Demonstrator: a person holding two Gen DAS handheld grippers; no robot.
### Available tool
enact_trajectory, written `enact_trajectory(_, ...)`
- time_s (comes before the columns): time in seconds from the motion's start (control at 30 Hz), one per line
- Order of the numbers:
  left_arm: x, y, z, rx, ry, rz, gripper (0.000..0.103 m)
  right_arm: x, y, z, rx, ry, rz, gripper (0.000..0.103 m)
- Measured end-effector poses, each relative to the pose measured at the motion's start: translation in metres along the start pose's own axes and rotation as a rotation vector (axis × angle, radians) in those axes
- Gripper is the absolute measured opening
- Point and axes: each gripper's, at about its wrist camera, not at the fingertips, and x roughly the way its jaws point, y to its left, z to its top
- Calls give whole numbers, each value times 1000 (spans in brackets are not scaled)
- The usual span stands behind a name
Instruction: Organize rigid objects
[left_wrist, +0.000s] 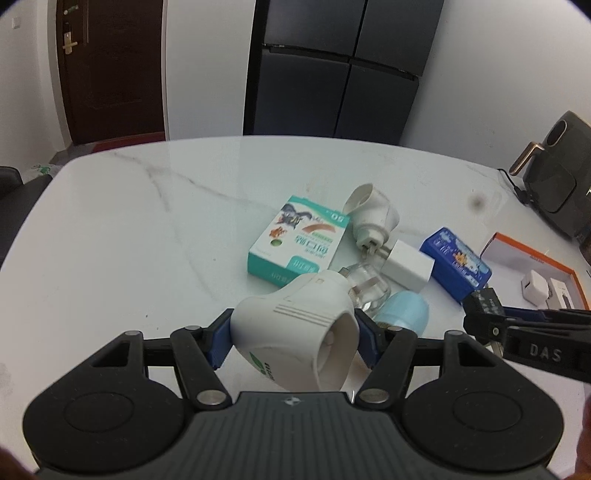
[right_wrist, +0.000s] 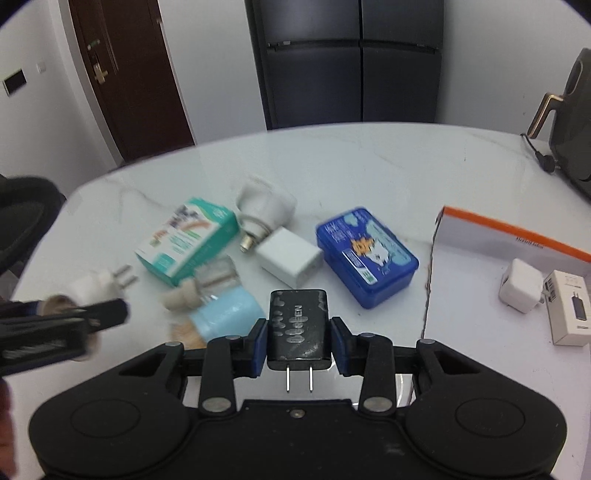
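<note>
My left gripper (left_wrist: 291, 341) is shut on a white plug-in vaporizer (left_wrist: 295, 325) and holds it above the table. My right gripper (right_wrist: 298, 341) is shut on a black charger (right_wrist: 298, 326), prongs pointing back at the camera. On the table lie a teal plaster box (left_wrist: 297, 240), a second white vaporizer (left_wrist: 371, 214), a white charger cube (left_wrist: 408, 267), a blue plastic box (right_wrist: 365, 256), a clear bottle (left_wrist: 367, 284) and a light blue cap (left_wrist: 404, 308). The orange-rimmed box (right_wrist: 509, 236) on the right holds two white chargers (right_wrist: 521, 286).
The marble table (left_wrist: 147, 229) ends in a curved far edge. A dark air fryer (left_wrist: 554, 177) with its cable stands at the back right. A dark fridge and a brown door are behind. A dark chair (right_wrist: 26, 206) is at the left.
</note>
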Motion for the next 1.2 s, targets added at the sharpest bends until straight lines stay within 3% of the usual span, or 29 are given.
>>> enact_trajectory(0.57, -45, -39, 4, 25, -37, 86, 66, -75, 11, -6, 8, -79, 26, 44)
enact_trajectory(1.2, -63, -67, 5, 84, -69, 45, 66, -120, -3, -13, 52, -155, -12, 44)
